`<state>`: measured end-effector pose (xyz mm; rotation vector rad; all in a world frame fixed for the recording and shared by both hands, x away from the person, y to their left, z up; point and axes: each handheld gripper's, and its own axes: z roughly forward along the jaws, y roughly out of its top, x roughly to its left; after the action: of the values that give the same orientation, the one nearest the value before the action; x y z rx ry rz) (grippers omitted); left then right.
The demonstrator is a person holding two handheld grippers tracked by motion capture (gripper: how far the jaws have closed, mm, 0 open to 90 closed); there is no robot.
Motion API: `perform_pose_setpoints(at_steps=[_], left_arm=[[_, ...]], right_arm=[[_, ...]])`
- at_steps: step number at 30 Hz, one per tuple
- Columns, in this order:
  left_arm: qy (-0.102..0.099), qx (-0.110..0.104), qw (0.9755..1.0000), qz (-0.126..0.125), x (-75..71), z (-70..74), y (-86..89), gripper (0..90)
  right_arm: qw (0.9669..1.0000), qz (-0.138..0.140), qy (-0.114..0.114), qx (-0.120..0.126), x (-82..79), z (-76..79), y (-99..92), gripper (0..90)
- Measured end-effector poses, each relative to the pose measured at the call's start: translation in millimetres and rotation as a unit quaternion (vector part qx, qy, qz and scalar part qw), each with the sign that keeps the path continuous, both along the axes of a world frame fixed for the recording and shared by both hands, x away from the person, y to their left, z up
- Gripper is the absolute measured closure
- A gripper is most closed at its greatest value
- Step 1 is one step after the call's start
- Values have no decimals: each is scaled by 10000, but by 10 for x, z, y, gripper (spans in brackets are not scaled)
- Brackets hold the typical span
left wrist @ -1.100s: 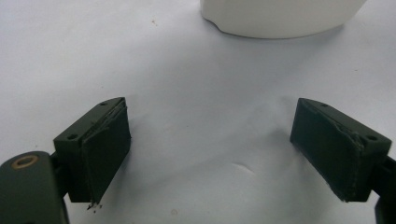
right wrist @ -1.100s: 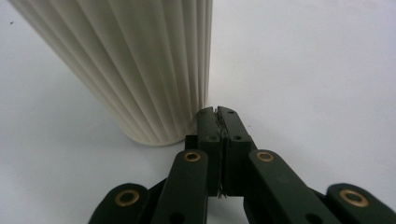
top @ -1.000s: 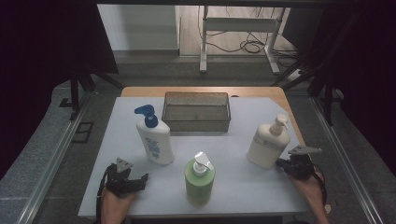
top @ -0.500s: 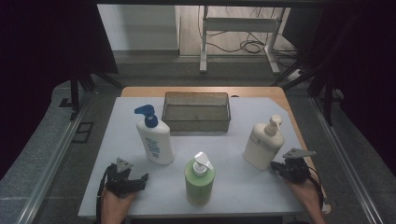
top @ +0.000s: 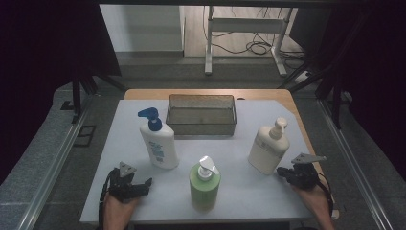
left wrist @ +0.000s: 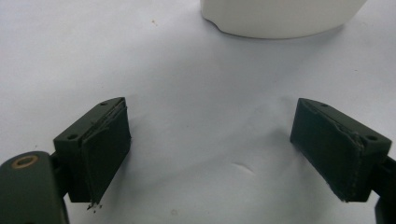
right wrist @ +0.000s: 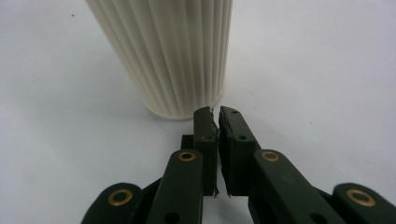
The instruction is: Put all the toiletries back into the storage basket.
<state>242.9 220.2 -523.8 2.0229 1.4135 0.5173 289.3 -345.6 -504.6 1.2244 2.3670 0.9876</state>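
Right gripper (right wrist: 217,112): jaws nearly together, a thin slit between the pads, nothing in it; they have just been opening by a hair. Tips sit low over the white table sheet (right wrist: 327,56), right at the base of the cream ribbed plastic pump bottle (right wrist: 173,51), which stands upright straight ahead and slightly left of the tips; contact can't be told. From the high view the same right gripper (top: 287,171) is just right of and nearer the person than that cream bottle (top: 268,147). Left gripper (left wrist: 212,149): jaws spread wide, released, empty, bare sheet between the pads; a white bottle base (left wrist: 280,16) lies ahead, well apart. In the high view the left gripper (top: 139,186) has the white pump bottle with blue pump head (top: 158,143) just ahead and to its right. Green round pump bottle with white cap (top: 205,186) stands between the two grippers, near the table's front edge. Dark wire mesh rectangular basket (top: 201,125) sits beyond all bottles, nothing visible in it. Count: three pump bottles, one basket, two grippers. Nothing between the right tips and the cream bottle.
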Motion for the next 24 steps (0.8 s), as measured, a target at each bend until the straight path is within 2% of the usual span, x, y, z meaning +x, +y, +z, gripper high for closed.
perform_pose_setpoints(at_steps=[8, 12, 17, 24], left_arm=[[-2, -1, 10000, 0, 0, 0, 0, 116], [-4, -2, 10000, 1, -1, -1, 0, 116], [-3, -6, 10000, 1, 0, -1, 1, 116], [-5, -6, 10000, 3, 0, -2, 1, 115]], right_arm=[[9999, -19, -109, 42, -137, 56, -47, 795], [9997, -31, -231, 50, -201, 110, -49, 733], [9995, -26, -249, 201, -252, 181, -52, 614], [9996, 79, -167, 202, -256, 246, 1, 433]])
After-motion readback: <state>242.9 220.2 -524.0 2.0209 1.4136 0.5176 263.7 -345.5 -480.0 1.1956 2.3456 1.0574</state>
